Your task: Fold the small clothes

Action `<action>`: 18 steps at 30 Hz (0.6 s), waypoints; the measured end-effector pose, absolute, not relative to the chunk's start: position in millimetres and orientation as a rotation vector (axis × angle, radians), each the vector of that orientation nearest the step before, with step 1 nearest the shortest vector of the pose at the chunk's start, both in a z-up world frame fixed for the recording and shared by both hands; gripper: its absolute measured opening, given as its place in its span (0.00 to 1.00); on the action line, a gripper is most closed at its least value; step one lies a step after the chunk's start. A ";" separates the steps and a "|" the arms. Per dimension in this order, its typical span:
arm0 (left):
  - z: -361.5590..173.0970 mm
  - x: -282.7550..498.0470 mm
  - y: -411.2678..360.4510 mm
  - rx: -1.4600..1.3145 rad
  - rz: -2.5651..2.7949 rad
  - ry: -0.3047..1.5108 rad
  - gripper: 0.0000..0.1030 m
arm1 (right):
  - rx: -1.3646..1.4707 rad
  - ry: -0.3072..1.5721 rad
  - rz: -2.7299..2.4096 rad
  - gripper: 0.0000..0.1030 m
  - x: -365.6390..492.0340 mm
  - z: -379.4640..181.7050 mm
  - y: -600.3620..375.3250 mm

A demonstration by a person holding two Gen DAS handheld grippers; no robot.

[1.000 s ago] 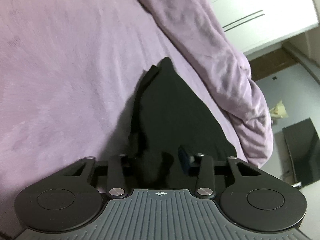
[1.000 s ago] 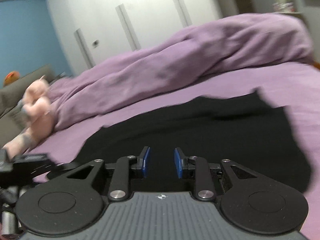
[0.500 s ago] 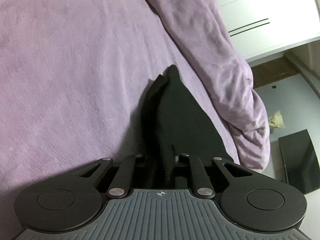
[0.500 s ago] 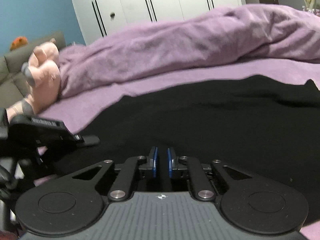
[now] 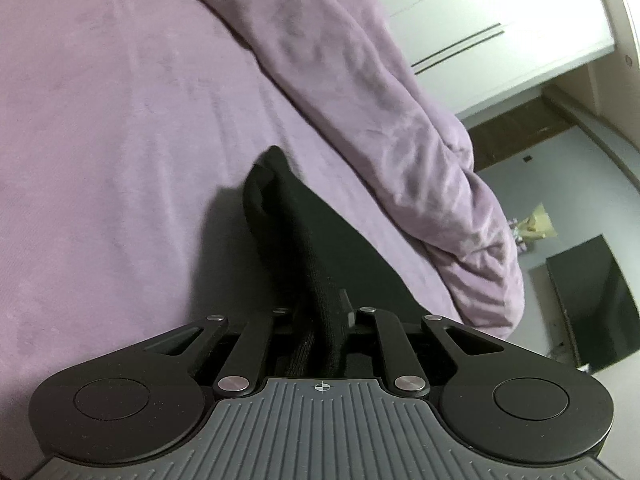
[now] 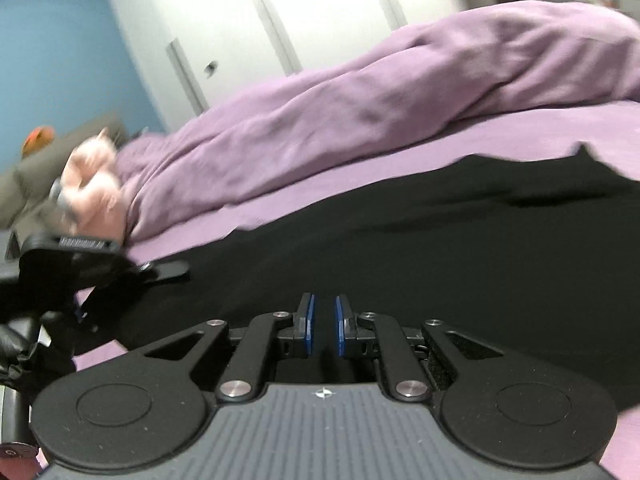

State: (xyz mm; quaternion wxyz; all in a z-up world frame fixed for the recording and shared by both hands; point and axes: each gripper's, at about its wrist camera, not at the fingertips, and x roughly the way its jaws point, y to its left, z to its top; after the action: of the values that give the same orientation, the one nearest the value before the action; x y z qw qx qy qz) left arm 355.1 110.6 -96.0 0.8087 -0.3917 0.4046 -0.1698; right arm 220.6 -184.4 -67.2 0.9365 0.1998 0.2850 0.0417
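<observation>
A black garment (image 6: 460,248) lies spread on the purple bed (image 5: 100,160). My left gripper (image 5: 320,312) is shut on a bunched edge of the black garment (image 5: 296,224) and lifts it into a ridge above the sheet. It also shows at the left of the right wrist view (image 6: 120,272), at the garment's left edge. My right gripper (image 6: 323,320) is low over the garment's near edge, its blue pads (image 6: 310,320) a narrow gap apart; I cannot tell whether cloth is between them.
A rumpled purple duvet (image 6: 380,120) lies along the far side of the bed, also in the left wrist view (image 5: 380,112). A pink plush toy (image 6: 92,184) sits at the left. White wardrobe doors (image 5: 480,20) stand behind. A dark screen (image 5: 592,300) is at the right.
My left gripper closed on the garment edge and raised it. My right gripper's pads closed to a narrow gap, then spread a little, and the view tilted.
</observation>
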 end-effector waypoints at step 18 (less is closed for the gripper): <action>-86.5 306.6 -82.9 -0.301 -0.667 0.997 0.29 | 0.555 0.565 -0.079 0.10 170.1 -75.2 -272.1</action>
State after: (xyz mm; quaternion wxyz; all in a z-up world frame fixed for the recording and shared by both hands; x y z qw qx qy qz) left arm 306.6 -82.9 -86.5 0.8148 -0.1409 0.4673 -0.3129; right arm 170.1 -272.1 -75.2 0.9218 0.2700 0.2753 -0.0384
